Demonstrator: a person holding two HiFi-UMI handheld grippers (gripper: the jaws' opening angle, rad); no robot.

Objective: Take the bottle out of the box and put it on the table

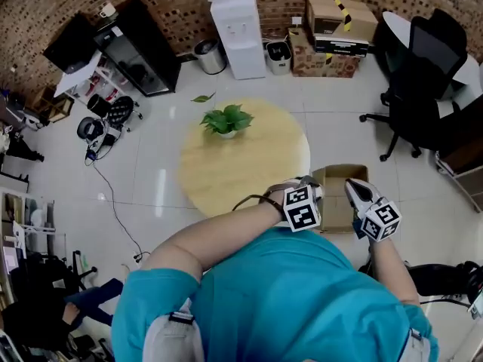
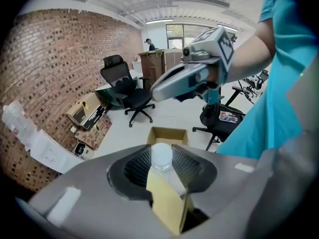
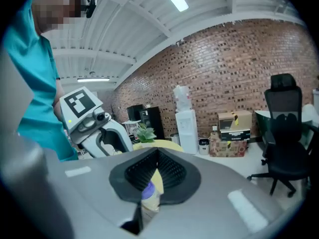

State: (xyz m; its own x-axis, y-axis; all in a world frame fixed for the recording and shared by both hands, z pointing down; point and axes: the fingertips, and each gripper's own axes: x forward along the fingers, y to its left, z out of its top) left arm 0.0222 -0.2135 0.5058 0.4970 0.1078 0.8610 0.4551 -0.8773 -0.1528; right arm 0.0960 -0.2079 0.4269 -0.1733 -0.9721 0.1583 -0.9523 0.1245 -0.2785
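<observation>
i note left tool (image 2: pixel 160 157) clamped on a white-cap bottle (image 2: pixel 167 203), right tool (image 3: pixel 152 176) clamped on a purple-cap bottle (image 3: pixel 148 195), both held above the open box (image 1: pixel 332 173) on the floor beside the tabletop (image 1: pixel 241 164).

The left forearm (image 1: pixel 219 236) crosses the chest toward two o'clock. Its left gripper (image 1: pixel 302 196) tips steeply down, jaws clamped on a white-capped bottle (image 2: pixel 160 156). The right forearm (image 1: pixel 389 259) runs toward eleven o'clock; the right gripper (image 1: pixel 361 194), nearly level, pinches a purple-capped bottle (image 3: pixel 147 193). The two grippers sit side by side, apart.
</observation>
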